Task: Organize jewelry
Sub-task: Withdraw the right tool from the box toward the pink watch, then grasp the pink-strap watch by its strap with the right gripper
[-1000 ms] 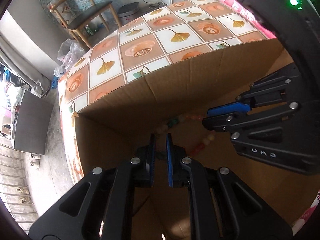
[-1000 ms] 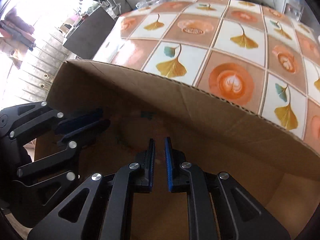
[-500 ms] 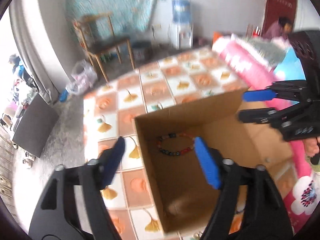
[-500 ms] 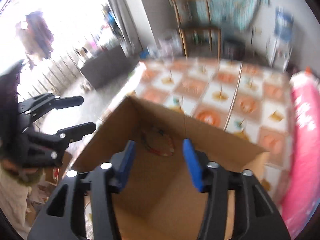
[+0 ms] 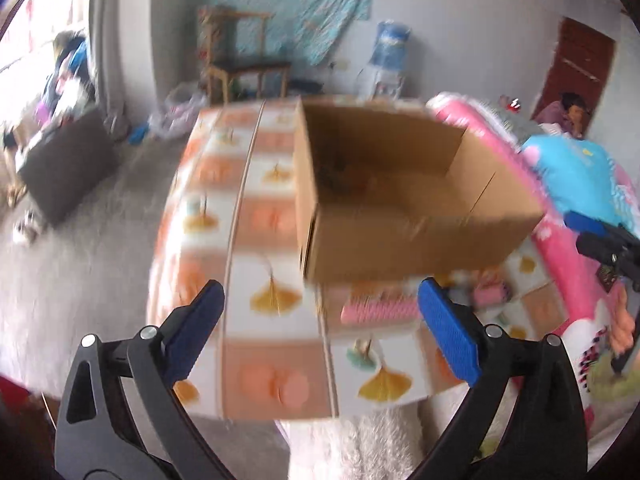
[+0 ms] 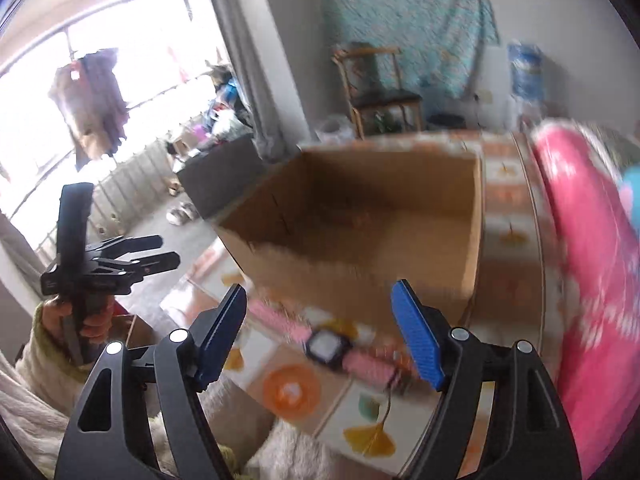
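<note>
An open cardboard box [image 5: 400, 240] stands on the patterned table [image 5: 256, 264]; it also shows in the right wrist view [image 6: 360, 216]. Its inside is blurred, so the bead bracelet is not clear. A pink-strapped watch [image 6: 328, 346] lies on the table in front of the box; the pink strap [image 5: 380, 312] shows in the left wrist view. My left gripper [image 5: 320, 332] is open and empty, pulled back over the table's near edge. My right gripper [image 6: 318, 334] is open and empty, above the watch. Each gripper appears in the other's view, left [image 6: 160, 250] and right [image 5: 584, 228].
A pink quilt [image 6: 580, 240] and blue pillow [image 5: 576, 172] lie at the right of the table. A wooden chair [image 5: 244, 60] and a water dispenser [image 5: 388, 60] stand behind. A dark cabinet [image 5: 68, 168] is at the left. Both views are motion-blurred.
Both grippers were shut inside the box a second ago. They opened, left the bracelet in the box, and pulled up and back to the table's near side.
</note>
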`<state>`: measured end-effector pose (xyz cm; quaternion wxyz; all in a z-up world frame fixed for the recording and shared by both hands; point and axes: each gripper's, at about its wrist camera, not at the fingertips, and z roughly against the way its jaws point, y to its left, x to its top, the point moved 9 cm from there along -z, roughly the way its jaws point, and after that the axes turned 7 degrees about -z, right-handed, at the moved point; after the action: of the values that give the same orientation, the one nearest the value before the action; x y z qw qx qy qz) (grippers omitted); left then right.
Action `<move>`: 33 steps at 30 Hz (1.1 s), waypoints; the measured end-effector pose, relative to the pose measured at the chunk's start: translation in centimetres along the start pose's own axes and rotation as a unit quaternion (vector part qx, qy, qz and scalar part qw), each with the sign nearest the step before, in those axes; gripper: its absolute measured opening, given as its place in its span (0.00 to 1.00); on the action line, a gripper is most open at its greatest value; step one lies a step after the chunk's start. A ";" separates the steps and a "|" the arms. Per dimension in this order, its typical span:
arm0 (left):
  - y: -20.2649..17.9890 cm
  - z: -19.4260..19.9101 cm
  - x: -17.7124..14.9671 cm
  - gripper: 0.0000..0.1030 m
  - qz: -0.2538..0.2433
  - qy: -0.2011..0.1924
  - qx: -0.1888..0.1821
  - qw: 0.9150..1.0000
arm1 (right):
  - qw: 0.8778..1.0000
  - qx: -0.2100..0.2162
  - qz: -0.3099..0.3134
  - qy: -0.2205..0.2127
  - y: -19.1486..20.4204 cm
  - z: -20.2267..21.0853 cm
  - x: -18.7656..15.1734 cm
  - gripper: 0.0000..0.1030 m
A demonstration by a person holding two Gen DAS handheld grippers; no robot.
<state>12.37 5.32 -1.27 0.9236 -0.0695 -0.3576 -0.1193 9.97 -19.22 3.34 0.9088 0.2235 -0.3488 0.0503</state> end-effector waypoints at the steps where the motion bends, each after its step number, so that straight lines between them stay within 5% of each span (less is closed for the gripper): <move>1: 0.0 -0.7 -1.3 0.91 0.005 0.006 0.006 1.000 | 1.000 -0.007 -0.016 0.012 -0.7 -0.9 -1.5 0.71; 8: -2.2 -4.0 -5.7 0.91 -0.009 0.024 -0.006 1.000 | 0.996 -0.053 -0.044 0.060 -2.7 -4.3 -6.5 0.71; 18: -5.9 -6.4 -6.5 0.91 -0.069 0.009 -0.009 0.998 | 0.990 -0.061 0.087 0.089 0.9 -8.1 -6.3 0.59; 28: -7.8 -6.6 -5.8 0.91 -0.130 -0.017 0.014 0.991 | 0.953 -0.082 0.235 0.172 1.4 -12.2 -7.6 0.53; 33: -8.1 -6.9 -5.9 0.91 -0.145 -0.022 0.017 0.989 | 0.943 -0.063 0.257 0.201 1.5 -12.7 -7.7 0.50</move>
<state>10.41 -2.99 -9.98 0.8893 -0.0036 -0.3863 -0.2446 11.64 -11.79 -9.52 0.9285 0.0537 -0.2070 0.3037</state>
